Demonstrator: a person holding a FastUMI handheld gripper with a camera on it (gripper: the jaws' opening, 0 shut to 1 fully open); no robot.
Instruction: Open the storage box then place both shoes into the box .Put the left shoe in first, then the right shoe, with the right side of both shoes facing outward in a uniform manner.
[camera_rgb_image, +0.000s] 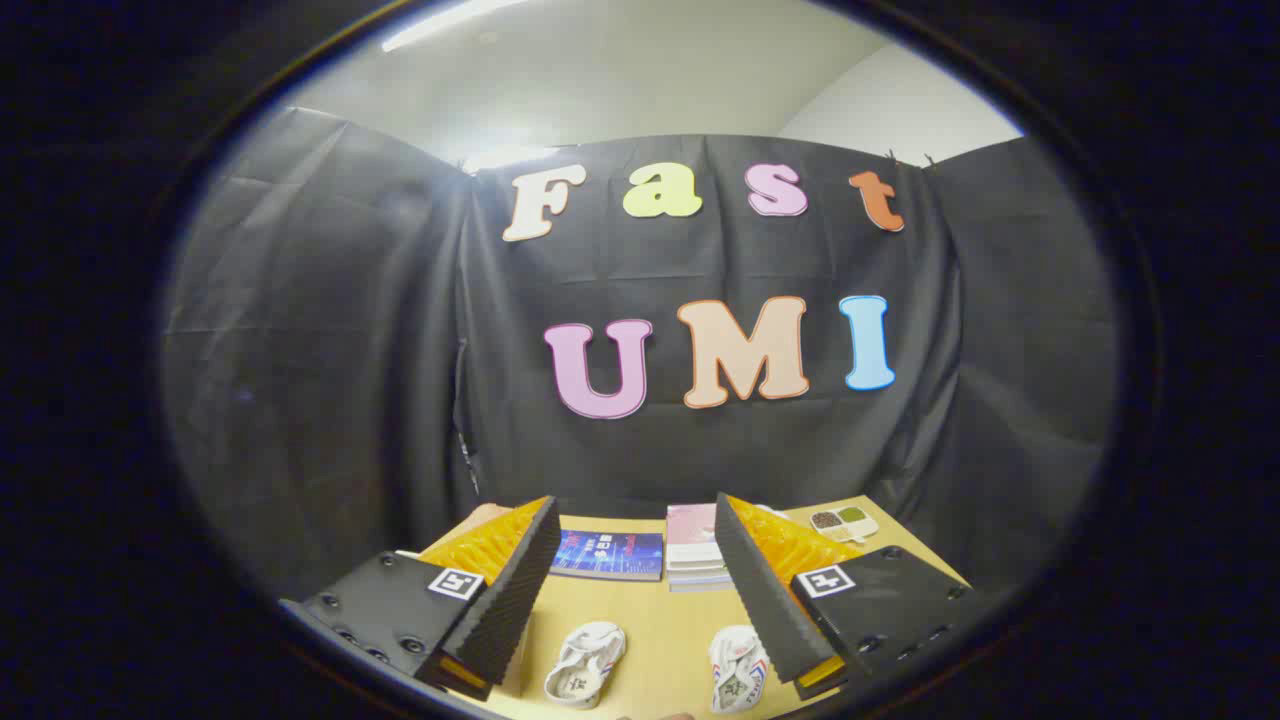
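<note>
- Pale wood is showing as the table (655, 610) top, running under everything in the gripper view.
- The gripper (635, 525) is hanging above the table with its fingers (520, 590) spread wide apart, holding nothing.
- Two small white shoes are lying on the table between the fingers, apart from each other: the left shoe (584, 663) is sitting nearer one finger, and the right shoe (736, 668), with red and blue marks, is sitting close beside the other.
- Beyond the shoes a blue book (608, 553) is lying flat, and next to it a stack (694, 548) of pinkish books is resting.
- Farther off, near the table's far corner, a small tray (843, 521) with divided compartments is sitting.
- Black cloth is hanging behind the table as the booth's wall.
</note>
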